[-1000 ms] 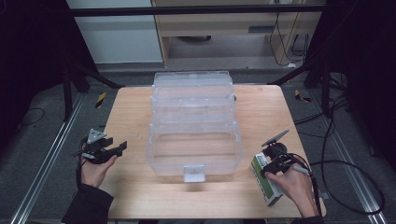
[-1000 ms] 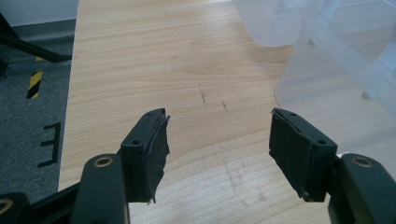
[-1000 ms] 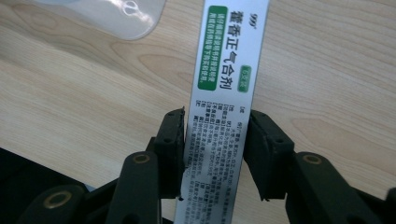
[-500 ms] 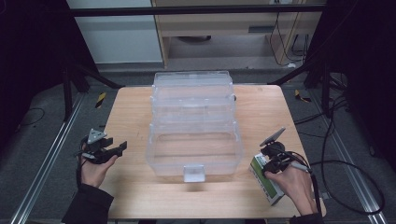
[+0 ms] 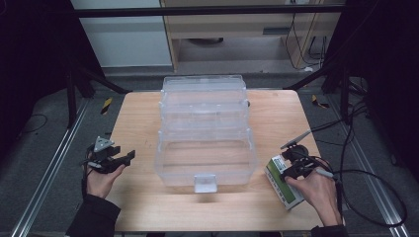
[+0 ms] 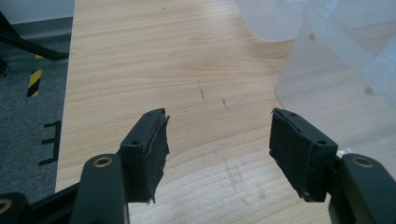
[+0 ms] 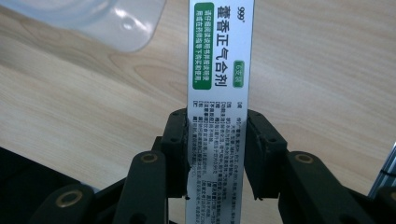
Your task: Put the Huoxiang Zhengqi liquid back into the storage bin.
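Left edge of the table (image 5: 138, 118): the left gripper (image 5: 118, 160) hovers just over the wood near the front-left corner, jaws spread wide with nothing between them. In the left gripper view its black pads (image 6: 152, 144) frame bare tabletop, with the clear wall of the storage box (image 6: 345, 84) off to one side.

Centre: the clear plastic storage box (image 5: 205, 131) stands in the middle of the table, tiered trays stepped back toward the far edge, a white latch at its near wall. Its compartments look empty, as far as the clear plastic lets me judge.

Right edge, near the front-right corner: the right gripper (image 5: 295, 168) has its jaws closed on a white-and-green medicine carton (image 5: 282, 181). In the right gripper view the carton (image 7: 219, 70) runs lengthwise between the pads (image 7: 259, 140), both pressing its narrow sides. The jaws have just been closing onto it. The carton lies on or just above the wood, just beside the box's right wall, apart from it.

Progress, as judged: the grasp looks made; lifting and carrying the carton, presumably into the box, is left.
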